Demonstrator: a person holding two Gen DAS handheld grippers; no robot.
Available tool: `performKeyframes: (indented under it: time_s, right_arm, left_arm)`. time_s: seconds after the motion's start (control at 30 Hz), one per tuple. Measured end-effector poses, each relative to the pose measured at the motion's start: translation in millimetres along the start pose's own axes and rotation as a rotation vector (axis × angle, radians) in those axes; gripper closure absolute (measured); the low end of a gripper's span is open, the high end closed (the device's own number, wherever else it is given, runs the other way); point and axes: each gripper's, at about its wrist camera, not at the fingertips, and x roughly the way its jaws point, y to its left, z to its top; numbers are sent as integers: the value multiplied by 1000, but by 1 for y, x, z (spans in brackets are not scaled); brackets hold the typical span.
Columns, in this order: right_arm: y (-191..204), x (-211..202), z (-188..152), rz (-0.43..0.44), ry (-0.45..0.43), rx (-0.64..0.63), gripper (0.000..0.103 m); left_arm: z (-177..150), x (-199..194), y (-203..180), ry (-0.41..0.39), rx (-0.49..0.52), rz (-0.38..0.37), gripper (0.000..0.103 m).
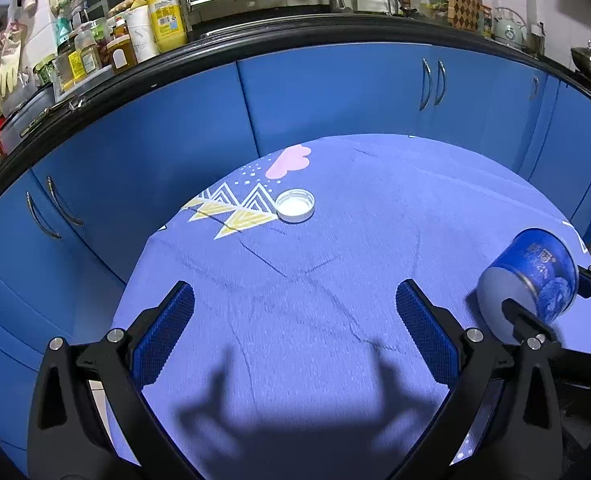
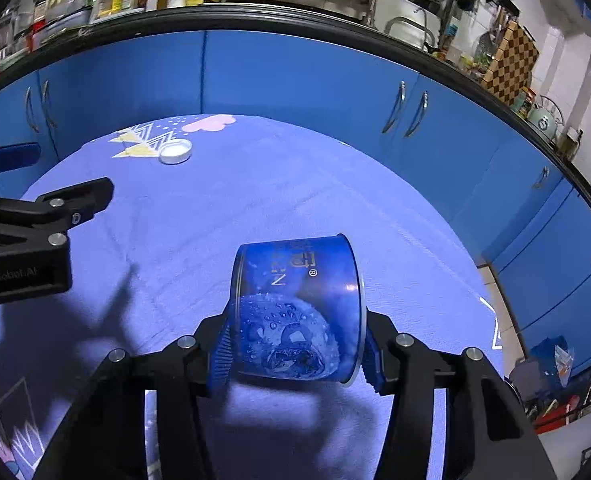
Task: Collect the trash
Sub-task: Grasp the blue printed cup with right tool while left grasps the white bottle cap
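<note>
A blue tin can (image 2: 295, 312) lies on its side between the pads of my right gripper (image 2: 295, 360), which is shut on it and holds it above the blue tablecloth (image 2: 255, 208). The can also shows in the left wrist view (image 1: 531, 280) at the right edge. A white round lid (image 1: 295, 207) lies open side up on the cloth near the far edge; it also shows in the right wrist view (image 2: 175, 151). My left gripper (image 1: 295, 312) is open and empty over the cloth, well short of the lid.
Blue cabinet doors (image 1: 335, 92) run behind the table under a black counter edge (image 1: 295, 32) crowded with bottles and jars (image 1: 135, 36). Bags and clutter (image 2: 555, 376) lie on the floor at the right.
</note>
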Motion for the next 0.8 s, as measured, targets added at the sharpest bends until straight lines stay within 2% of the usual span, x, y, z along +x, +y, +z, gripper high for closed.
performKeyframes:
  time_s: [0.33, 0.5, 0.8]
  right_arm:
    - [-32, 13, 12, -29, -9, 70, 53]
    - [-38, 23, 24, -23, -20, 79, 53]
    - [-44, 44, 53, -68, -59, 79, 55]
  left_arm:
    - [17, 27, 11, 21, -48, 10, 3]
    - [31, 52, 16, 46, -54, 15, 4]
    - [60, 108, 16, 72, -50, 16, 4]
